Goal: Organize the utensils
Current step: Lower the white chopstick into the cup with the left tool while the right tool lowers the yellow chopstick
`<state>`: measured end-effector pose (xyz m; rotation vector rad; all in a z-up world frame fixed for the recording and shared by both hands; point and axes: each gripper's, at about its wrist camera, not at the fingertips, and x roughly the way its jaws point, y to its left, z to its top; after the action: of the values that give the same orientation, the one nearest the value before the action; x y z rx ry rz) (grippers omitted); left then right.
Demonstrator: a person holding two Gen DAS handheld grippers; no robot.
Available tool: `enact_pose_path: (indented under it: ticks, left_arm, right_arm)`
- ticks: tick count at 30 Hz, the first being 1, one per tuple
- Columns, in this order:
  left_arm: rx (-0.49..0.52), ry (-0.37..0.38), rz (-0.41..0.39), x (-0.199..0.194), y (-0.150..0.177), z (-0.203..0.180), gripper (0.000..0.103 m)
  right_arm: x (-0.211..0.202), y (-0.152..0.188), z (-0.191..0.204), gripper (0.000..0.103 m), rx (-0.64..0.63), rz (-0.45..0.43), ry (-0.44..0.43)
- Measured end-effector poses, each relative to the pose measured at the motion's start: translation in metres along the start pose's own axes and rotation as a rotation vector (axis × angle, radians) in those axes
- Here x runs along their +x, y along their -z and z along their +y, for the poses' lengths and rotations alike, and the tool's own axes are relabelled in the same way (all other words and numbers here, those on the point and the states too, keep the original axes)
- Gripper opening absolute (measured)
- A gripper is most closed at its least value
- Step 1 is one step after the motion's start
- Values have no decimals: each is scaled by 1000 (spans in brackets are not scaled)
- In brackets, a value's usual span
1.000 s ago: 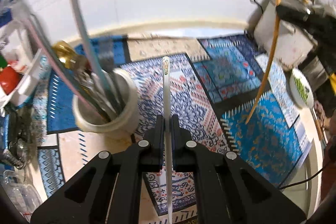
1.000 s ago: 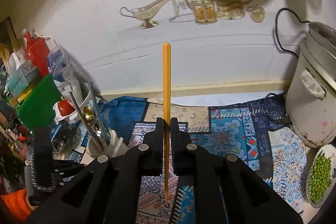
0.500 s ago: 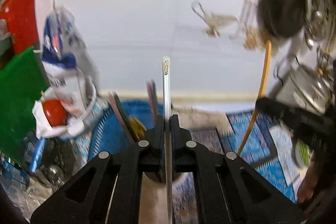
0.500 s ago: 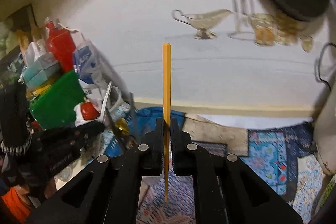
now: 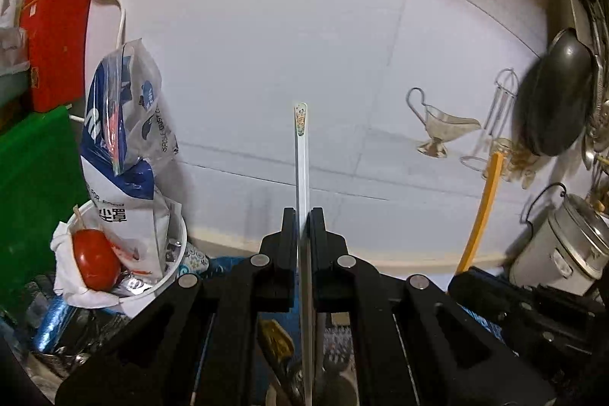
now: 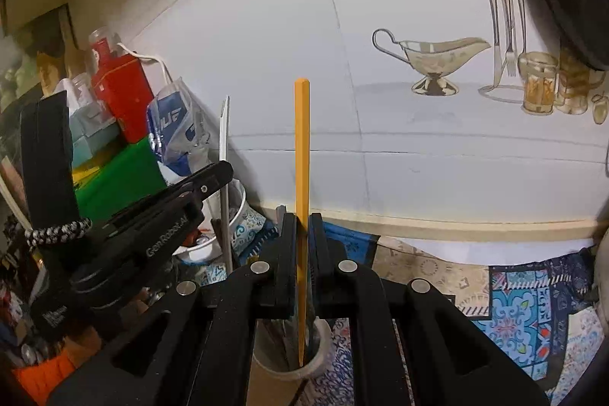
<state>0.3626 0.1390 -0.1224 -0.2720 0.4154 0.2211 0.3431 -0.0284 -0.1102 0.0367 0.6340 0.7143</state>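
So both tools are loaded right now: the left tool [image 5: 303, 219] is clenched on a thin white chopstick [image 5: 302, 155] with a little printed pattern at its top end, and the right tool [image 6: 302, 223] is clamped on an orange chopstick [image 6: 301, 147]. Each stick stands up between the jaws, gripped at roughly mid-length, with plenty poking out above. In the right wrist view the orange one's lower tip hangs inside the mouth of the white utensil cup [image 6: 289, 364] on the patterned cloth [image 6: 533, 299] covering the surface, though I can't tell if it touches the bottom. In the left view the white stick runs down toward some utensils below the tool, but it's too dark and blocked there to say how deep it sits. My take on handling: these are light, stiff and smooth, so they'll swivel or slip in a narrow pinch if bumped against the rim or the other sticks already in the cup. Mid-shaft is a sensible hold, since it keeps the stick from tipping. Best guess is the next bit needs a straight drop and a gentle let-go, one at a time, because the two tools sit just beside each other.
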Motion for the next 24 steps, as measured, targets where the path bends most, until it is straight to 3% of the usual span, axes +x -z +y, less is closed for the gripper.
enact_pose_path:
  ticks: [13,24]
  left_arm:
    - [62,16,-39,8,45,-3,4]
    - [75,69,157,-2,66,-2,4]
  right_arm:
    - [31,25,-1,6,-6,74,30]
    - [30,38,-2,6,-27,155,-10]
